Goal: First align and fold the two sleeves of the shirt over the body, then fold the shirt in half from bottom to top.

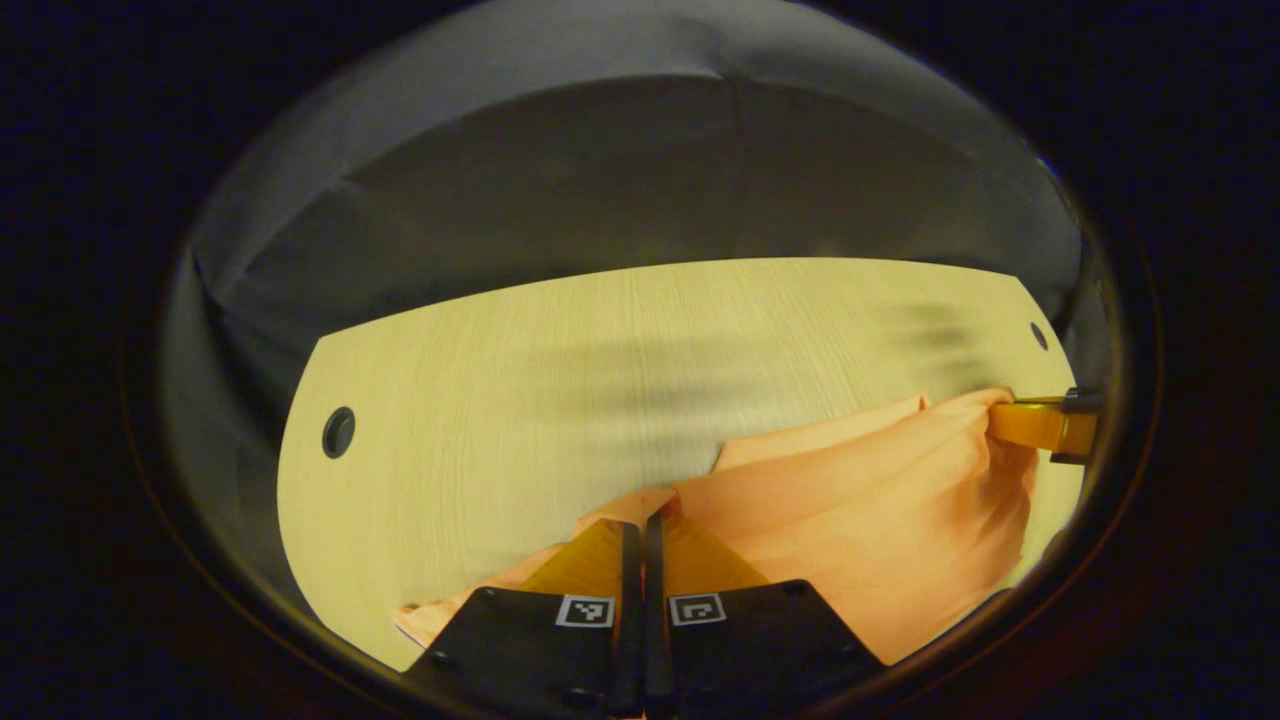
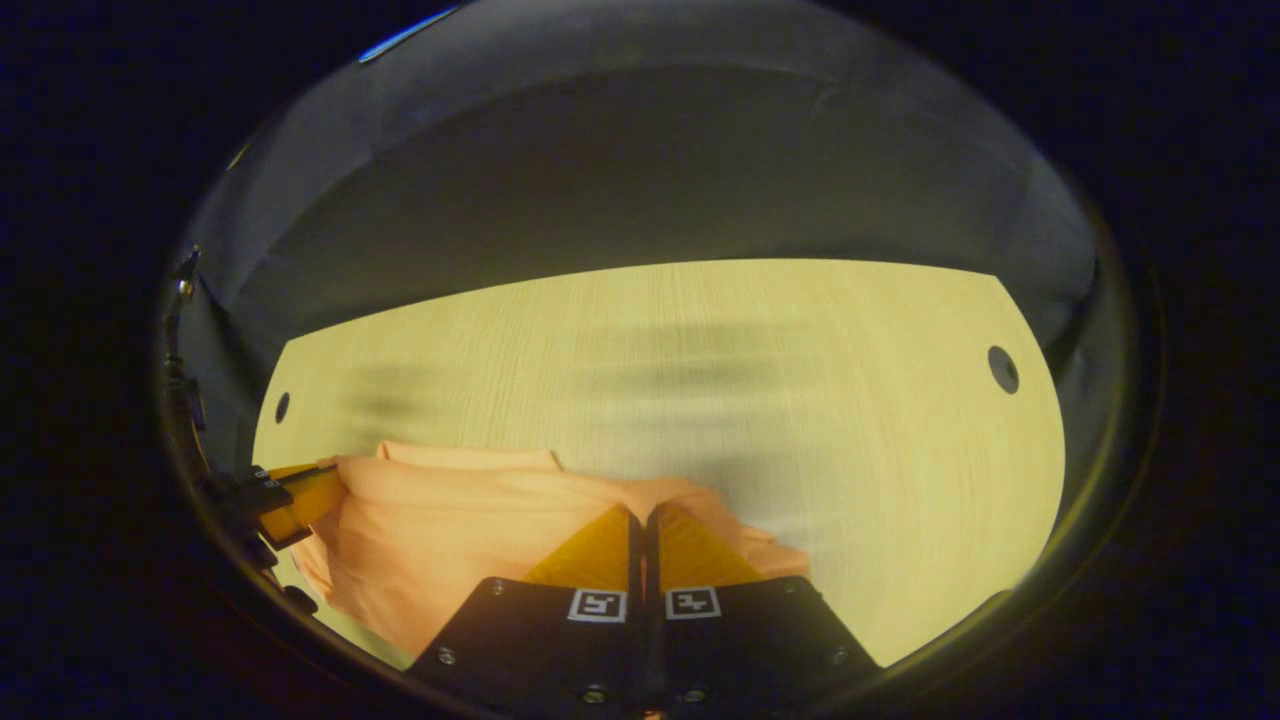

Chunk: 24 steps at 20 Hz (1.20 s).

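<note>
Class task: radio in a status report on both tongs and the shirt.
Left tongs shut on shirt. Right tongs shut on shirt too. Shirt bunched, hanging between them over table.

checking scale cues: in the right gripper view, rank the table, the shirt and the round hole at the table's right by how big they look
1. table
2. shirt
3. round hole

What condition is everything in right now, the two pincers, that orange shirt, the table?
left gripper: fingers closed, pinching the shirt's edge.
right gripper: fingers closed, pinching the shirt's edge.
shirt: bunched, stretched between both grippers, partly lifted.
table: bare beyond the shirt.
</note>
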Each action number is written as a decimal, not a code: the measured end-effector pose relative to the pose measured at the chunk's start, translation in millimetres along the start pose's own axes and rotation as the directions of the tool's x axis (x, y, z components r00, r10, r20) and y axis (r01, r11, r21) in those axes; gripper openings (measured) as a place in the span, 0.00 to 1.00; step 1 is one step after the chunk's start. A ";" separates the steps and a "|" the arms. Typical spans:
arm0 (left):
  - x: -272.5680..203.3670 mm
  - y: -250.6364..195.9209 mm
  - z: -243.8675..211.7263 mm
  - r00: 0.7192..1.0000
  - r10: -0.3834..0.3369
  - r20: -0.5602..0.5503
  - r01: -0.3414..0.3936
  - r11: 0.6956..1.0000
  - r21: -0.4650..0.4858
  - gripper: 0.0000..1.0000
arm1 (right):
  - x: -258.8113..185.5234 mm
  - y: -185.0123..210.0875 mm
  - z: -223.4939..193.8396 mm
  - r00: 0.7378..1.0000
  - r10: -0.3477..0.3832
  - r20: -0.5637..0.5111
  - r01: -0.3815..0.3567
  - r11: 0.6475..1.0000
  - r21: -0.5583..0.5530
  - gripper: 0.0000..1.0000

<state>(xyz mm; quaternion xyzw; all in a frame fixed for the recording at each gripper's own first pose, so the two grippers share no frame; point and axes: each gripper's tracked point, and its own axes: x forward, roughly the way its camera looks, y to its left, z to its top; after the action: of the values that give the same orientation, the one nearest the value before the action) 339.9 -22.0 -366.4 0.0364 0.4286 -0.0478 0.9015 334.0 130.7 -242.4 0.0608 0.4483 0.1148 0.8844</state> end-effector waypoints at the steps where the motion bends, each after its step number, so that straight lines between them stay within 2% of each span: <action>1: -0.5 0.5 -1.6 1.000 -0.004 -0.006 0.004 1.000 0.003 0.07 | 0.2 1.1 -1.0 1.000 0.009 -0.005 -0.009 1.000 0.005 0.04; 2: -1.0 0.7 -0.1 1.000 -0.010 -0.001 0.010 1.000 0.002 0.07 | 0.0 -0.1 -1.1 1.000 0.007 -0.005 -0.007 1.000 0.010 0.06; 4: -3.7 1.2 -0.3 1.000 -0.010 0.000 0.010 1.000 -0.005 0.16 | -2.2 -0.8 0.3 1.000 0.011 0.000 -0.011 1.000 0.016 0.11; 5: -6.6 1.6 -1.8 1.000 -0.006 -0.007 0.005 1.000 -0.006 0.35 | -4.5 -2.2 0.2 1.000 0.006 0.002 -0.006 1.000 0.013 0.31; 6: -9.4 2.3 -2.9 1.000 -0.006 -0.008 0.006 1.000 -0.011 0.43 | -7.2 -3.7 1.1 1.000 0.002 0.004 -0.002 1.000 0.011 0.35; 7: -11.1 1.2 -3.2 1.000 -0.007 -0.007 0.007 1.000 -0.018 0.47 | -10.0 -3.9 1.0 1.000 0.002 0.008 -0.002 1.000 0.011 0.36; 15: -65.9 -9.9 -6.3 0.999 -0.035 0.018 0.037 0.996 -0.077 0.47 | -54.7 -3.4 -13.4 0.999 0.017 0.039 -0.018 1.000 0.022 0.35; 19: -116.7 -14.8 -8.0 0.996 -0.053 0.068 0.060 0.992 -0.108 0.47 | -99.3 1.7 -24.3 0.997 0.032 0.075 -0.033 0.999 0.017 0.35; 24: -192.3 -25.0 -19.9 0.989 -0.066 0.133 0.080 0.991 -0.104 0.49 | -168.9 6.2 -38.8 0.988 0.053 0.143 -0.054 0.999 -0.001 0.35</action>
<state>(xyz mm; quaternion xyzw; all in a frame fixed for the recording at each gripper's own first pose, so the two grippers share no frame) 200.9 -34.2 -230.3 -0.0317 0.3724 -0.0597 0.9256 205.3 93.3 -132.5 0.0822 0.3821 0.1331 0.9108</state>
